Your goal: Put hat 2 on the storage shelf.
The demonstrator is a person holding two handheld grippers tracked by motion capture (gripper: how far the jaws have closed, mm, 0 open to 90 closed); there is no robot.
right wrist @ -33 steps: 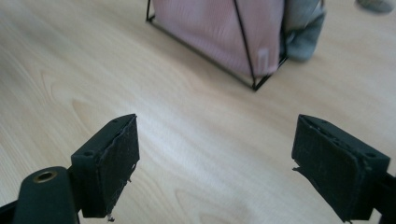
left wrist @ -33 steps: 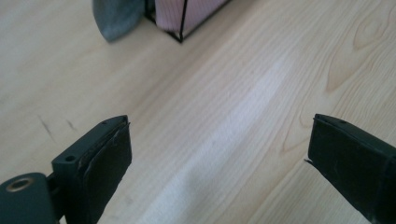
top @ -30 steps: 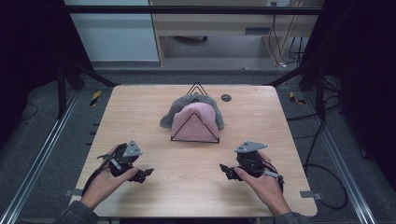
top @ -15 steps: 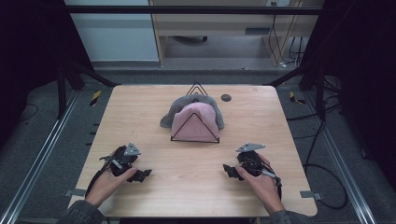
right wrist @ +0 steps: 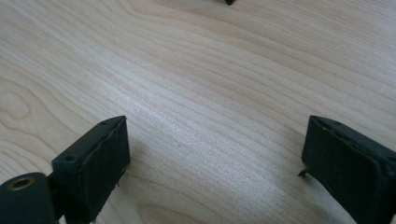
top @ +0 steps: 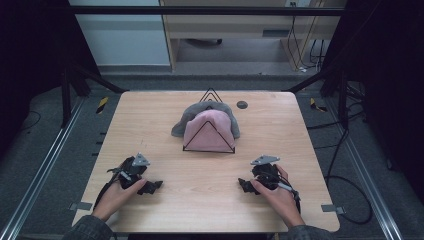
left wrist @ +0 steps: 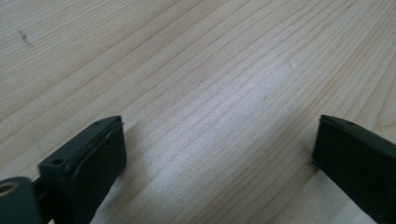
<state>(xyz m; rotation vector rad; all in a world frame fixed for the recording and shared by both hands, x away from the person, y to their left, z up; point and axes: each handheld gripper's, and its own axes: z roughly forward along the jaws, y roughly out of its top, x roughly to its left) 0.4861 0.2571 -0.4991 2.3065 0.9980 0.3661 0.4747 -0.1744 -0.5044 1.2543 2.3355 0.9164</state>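
Both grippers low over the wooden table point(top: 150, 120), jaws apart, nothing between them. Left gripper point(top: 152, 186) sits toward the near-left corner, right gripper point(top: 244, 185) toward the near-right; right jaws have just been opening, bare wood in the gap. Pink cloth point(top: 210, 131) hangs on a black wire stand point(top: 209, 150) at table centre, grey cloth point(top: 186, 120) behind it, both well apart from the grippers.
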